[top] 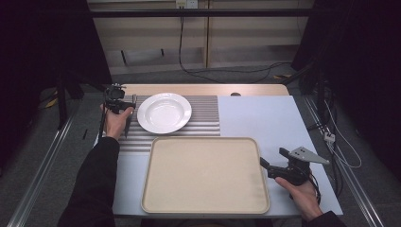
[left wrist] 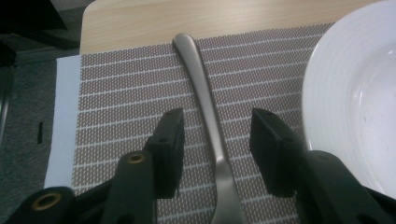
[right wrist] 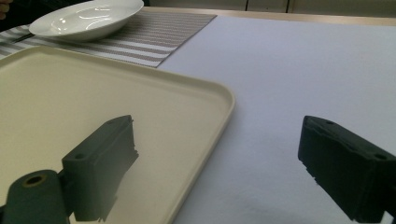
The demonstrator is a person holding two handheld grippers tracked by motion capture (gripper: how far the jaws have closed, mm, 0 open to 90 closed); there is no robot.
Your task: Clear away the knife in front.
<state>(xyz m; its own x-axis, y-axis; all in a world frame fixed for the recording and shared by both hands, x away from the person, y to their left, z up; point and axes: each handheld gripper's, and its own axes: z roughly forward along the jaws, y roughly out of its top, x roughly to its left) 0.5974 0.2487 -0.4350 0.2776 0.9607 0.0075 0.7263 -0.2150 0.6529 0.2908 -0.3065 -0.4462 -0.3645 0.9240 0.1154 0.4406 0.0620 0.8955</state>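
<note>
Far-left corner of the table: left gripper [top: 124, 108] hangs over the striped placemat [top: 203, 118], held by the person's left hand [top: 116, 124].
Left gripper's fingers: apart, one on each side of a metal utensil handle [left wrist: 208, 109]; in the left gripper view neither pad touches it.
Utensil: lies flat on the placemat [left wrist: 121, 98], its rounded handle end pointing toward the far wooden edge [left wrist: 196, 18]; its working end is cut off at the bottom of the left gripper view, so I cannot tell spoon from fork.
Utensil's neighbour: white plate [top: 164, 112] just beside it, apart from it, also on the placemat and close to the far edge of the table.
Plate's condition: shallow, white, upright [left wrist: 355, 102].
Near edge, middle: beige tray [top: 205, 175], rectangular with rounded corners, lying on the pale blue table surface [top: 257, 118], its far rim close to the placemat's near border.
Near-right corner: right gripper [top: 272, 163] in the person's right hand [top: 302, 191], just beside the tray's right rim.
Right gripper's fingers: wide apart, clamping nothing; in the right gripper view one pad [right wrist: 105, 161] sits above the tray [right wrist: 140, 102], the other above the bare table [right wrist: 299, 70].
</note>
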